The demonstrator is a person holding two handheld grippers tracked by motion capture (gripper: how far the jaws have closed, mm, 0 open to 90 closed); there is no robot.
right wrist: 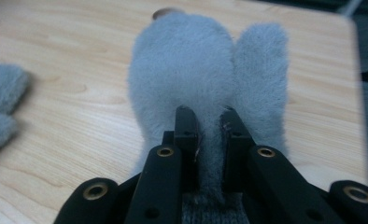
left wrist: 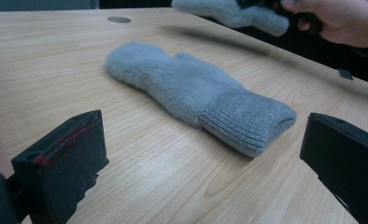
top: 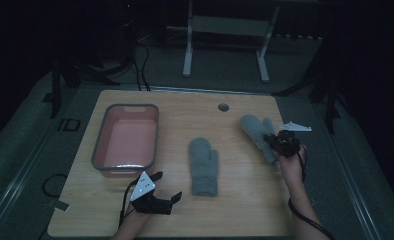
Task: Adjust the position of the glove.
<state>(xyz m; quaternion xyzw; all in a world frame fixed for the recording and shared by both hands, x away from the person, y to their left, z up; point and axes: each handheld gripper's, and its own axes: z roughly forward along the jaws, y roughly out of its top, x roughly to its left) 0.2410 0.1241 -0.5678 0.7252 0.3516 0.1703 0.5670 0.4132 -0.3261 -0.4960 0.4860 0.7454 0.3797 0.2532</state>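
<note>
Two grey fuzzy mittens are on the wooden table (top: 235, 200). One mitten (top: 204, 165) (left wrist: 191, 91) lies flat mid-table, cuff toward me. The other mitten (top: 257, 131) (right wrist: 205, 79) is at the right. My right gripper (top: 280, 142) (right wrist: 209, 119) is shut on a fold of that mitten near its cuff, and the mitten seems slightly lifted. At the near left, my left gripper (top: 167, 186) (left wrist: 205, 154) stands open, jaws wide apart, a short way from the middle mitten's cuff and holding nothing.
A pink tub with a grey rim (top: 101, 145) stands on the left half of the table, with nothing visible inside. A round cable hole (top: 223, 107) is near the far edge. A white frame (top: 225, 30) stands on the floor beyond the table.
</note>
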